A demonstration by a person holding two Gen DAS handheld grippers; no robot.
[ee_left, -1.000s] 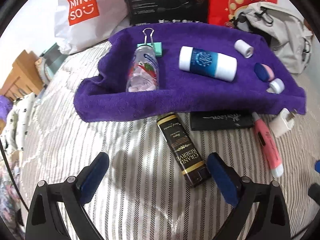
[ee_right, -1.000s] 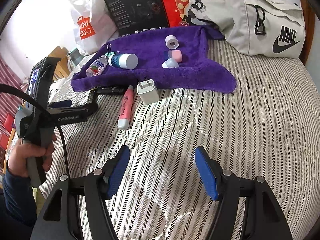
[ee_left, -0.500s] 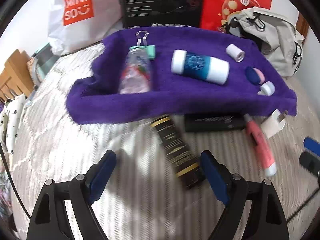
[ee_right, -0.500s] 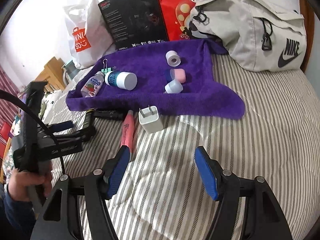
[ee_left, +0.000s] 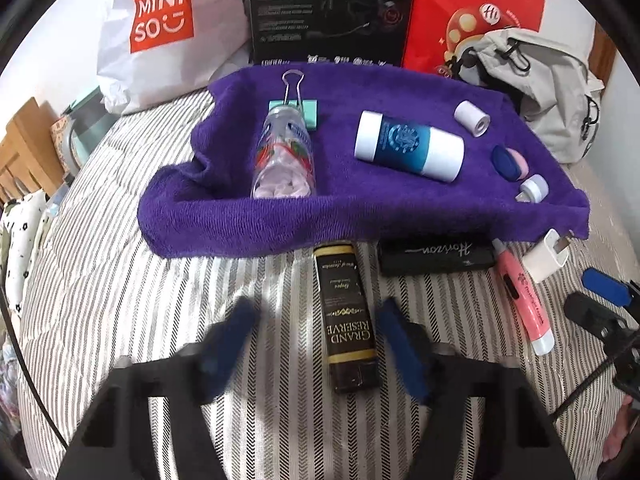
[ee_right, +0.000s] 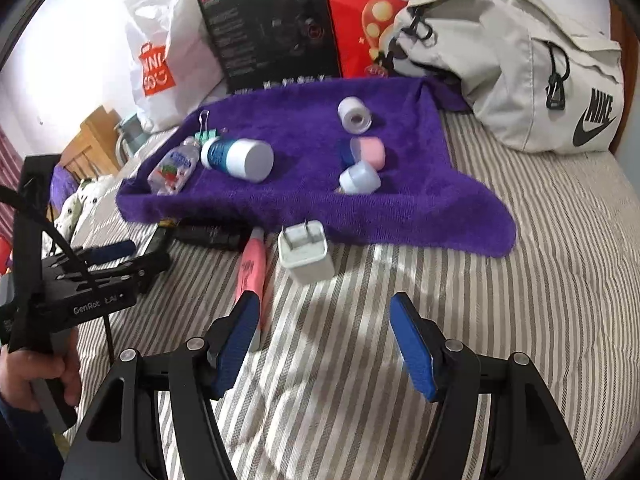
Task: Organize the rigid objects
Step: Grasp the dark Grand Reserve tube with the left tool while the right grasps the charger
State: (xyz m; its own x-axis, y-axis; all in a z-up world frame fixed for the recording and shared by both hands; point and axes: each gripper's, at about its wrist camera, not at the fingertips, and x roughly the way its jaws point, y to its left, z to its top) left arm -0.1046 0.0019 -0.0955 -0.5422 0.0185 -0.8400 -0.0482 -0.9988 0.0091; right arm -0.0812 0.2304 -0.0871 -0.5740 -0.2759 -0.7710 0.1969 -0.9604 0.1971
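Left gripper (ee_left: 314, 344) half open, blurred, straddling black bottle (ee_left: 347, 318) without grip; right gripper (ee_right: 322, 344) wide open, empty, above bed (ee_right: 540, 264)

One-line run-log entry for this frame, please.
left gripper: open, around black bottle | right gripper: open, empty, near charger | purple towel: six items

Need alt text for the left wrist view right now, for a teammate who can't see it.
The open left gripper straddles a dark Grand Reserve box on a striped bedspread. Beyond it, a purple towel holds a clear bottle, a blue-and-white canister and small caps.
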